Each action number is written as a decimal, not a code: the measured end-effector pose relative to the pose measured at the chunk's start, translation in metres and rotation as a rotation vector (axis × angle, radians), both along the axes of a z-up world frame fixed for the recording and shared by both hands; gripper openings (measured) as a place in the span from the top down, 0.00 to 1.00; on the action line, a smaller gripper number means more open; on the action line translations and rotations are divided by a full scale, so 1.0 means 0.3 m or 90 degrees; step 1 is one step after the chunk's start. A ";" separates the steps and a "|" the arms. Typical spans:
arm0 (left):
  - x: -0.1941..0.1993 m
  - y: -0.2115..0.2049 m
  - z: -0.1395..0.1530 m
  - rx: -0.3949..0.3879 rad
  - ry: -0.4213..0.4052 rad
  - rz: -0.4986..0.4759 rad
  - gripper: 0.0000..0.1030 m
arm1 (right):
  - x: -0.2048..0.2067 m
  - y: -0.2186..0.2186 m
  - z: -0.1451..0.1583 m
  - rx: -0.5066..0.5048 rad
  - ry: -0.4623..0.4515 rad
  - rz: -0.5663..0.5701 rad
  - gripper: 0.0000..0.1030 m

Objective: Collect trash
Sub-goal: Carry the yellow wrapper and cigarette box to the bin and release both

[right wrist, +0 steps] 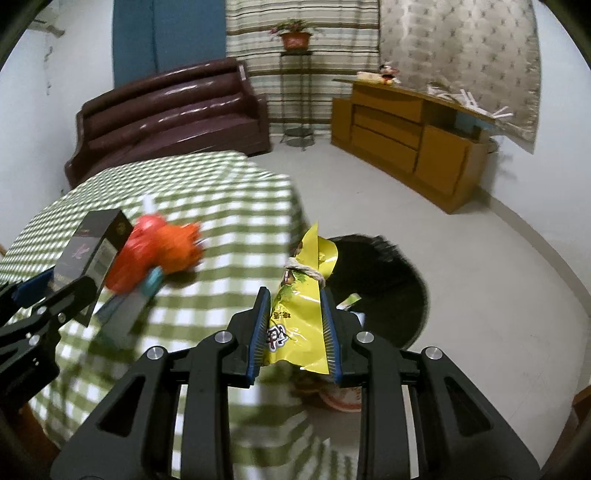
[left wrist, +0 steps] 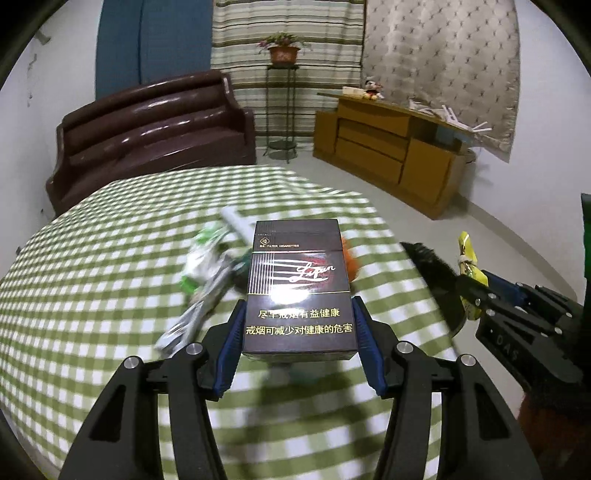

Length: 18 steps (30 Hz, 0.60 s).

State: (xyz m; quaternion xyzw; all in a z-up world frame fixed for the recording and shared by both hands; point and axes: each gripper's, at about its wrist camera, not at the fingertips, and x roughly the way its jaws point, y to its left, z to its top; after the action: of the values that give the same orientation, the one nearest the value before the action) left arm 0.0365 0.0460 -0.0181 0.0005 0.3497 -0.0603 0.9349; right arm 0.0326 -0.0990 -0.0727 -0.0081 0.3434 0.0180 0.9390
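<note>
Green-and-white checked tablecloth (left wrist: 92,280) underfoot of everything, spread over a table and blurred by motion in both views.

Nearest, from the left wrist: left gripper (left wrist: 297,332) clamped on a dark cigarette pack (left wrist: 297,284), blue pads pressed to its two long sides, pack upright and lifted clear of the cloth. Gold Chinese lettering legible on its front, script logo above partly washed out by glare. Bottom edge of the pack hidden behind the finger bases.

From the right wrist: right gripper (right wrist: 295,325) closed narrowly on a yellow snack bag (right wrist: 299,314), crumpled, tied round its neck with pale twine, top corner sticking up. Print on the bag only partly readable. Below it, cut off by the fingers, a round cup-like container (right wrist: 341,400) (kind uncertain).

Further out on the cloth: a smeared green-and-white wrapper (left wrist: 203,254) and a pale stick-like item (left wrist: 240,221), too blurred to name. Beside the pack, an orange-red crumpled bag (right wrist: 159,254), mostly hidden in the left view. Just off the table's right edge, a black-lined bin (right wrist: 388,288), partly covered by the yellow bag.

Beyond, across pale grey floor: dark brown sofa (left wrist: 147,136) against the wall, metal stand with a potted plant (left wrist: 283,50), striped curtain (left wrist: 284,29), wooden cabinet (left wrist: 391,151) with indistinct clutter on top, quilted mattress (left wrist: 443,62) leaning behind it.
</note>
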 end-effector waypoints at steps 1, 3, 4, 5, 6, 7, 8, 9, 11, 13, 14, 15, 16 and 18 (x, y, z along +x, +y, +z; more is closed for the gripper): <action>0.015 -0.021 0.004 0.000 -0.003 -0.007 0.47 | 0.009 -0.015 0.003 -0.001 -0.002 -0.006 0.74; 0.048 -0.067 0.008 -0.001 -0.006 -0.022 0.47 | 0.037 -0.060 0.007 -0.002 -0.007 -0.022 0.74; 0.061 -0.082 0.010 -0.002 -0.007 -0.026 0.47 | 0.048 -0.074 0.006 -0.001 -0.007 -0.026 0.74; 0.077 -0.101 0.010 -0.001 -0.008 -0.032 0.47 | 0.065 -0.097 0.005 0.000 -0.008 -0.034 0.74; 0.092 -0.119 0.009 0.000 -0.010 -0.036 0.47 | 0.075 -0.114 0.002 0.000 -0.008 -0.039 0.74; 0.111 -0.144 0.007 0.002 -0.012 -0.042 0.47 | 0.086 -0.126 0.001 0.000 -0.009 -0.041 0.74; 0.129 -0.167 0.005 0.003 -0.011 -0.047 0.47 | 0.099 -0.140 -0.001 -0.001 -0.009 -0.043 0.74; 0.137 -0.179 0.002 0.003 -0.010 -0.051 0.47 | 0.109 -0.152 -0.003 -0.003 -0.010 -0.045 0.74; 0.173 -0.225 -0.006 0.007 -0.008 -0.061 0.47 | 0.131 -0.174 -0.009 -0.002 -0.009 -0.049 0.74; 0.201 -0.264 -0.014 0.013 -0.008 -0.066 0.47 | 0.151 -0.189 -0.015 -0.002 -0.008 -0.052 0.74; 0.215 -0.282 -0.019 0.016 -0.006 -0.070 0.47 | 0.164 -0.201 -0.022 -0.002 -0.006 -0.053 0.74; 0.234 -0.302 -0.026 0.020 -0.004 -0.074 0.47 | 0.175 -0.210 -0.028 -0.001 -0.004 -0.053 0.74; 0.247 -0.316 -0.033 0.022 -0.001 -0.076 0.47 | 0.186 -0.221 -0.035 0.000 -0.001 -0.054 0.74; 0.272 -0.340 -0.048 0.026 0.007 -0.079 0.47 | 0.205 -0.240 -0.047 0.001 0.004 -0.055 0.74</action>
State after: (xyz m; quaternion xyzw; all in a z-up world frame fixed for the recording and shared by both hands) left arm 0.1182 -0.0561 -0.0327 0.0411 0.3551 -0.1108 0.9273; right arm 0.0940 -0.1711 -0.0868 0.0078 0.3462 -0.0221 0.9379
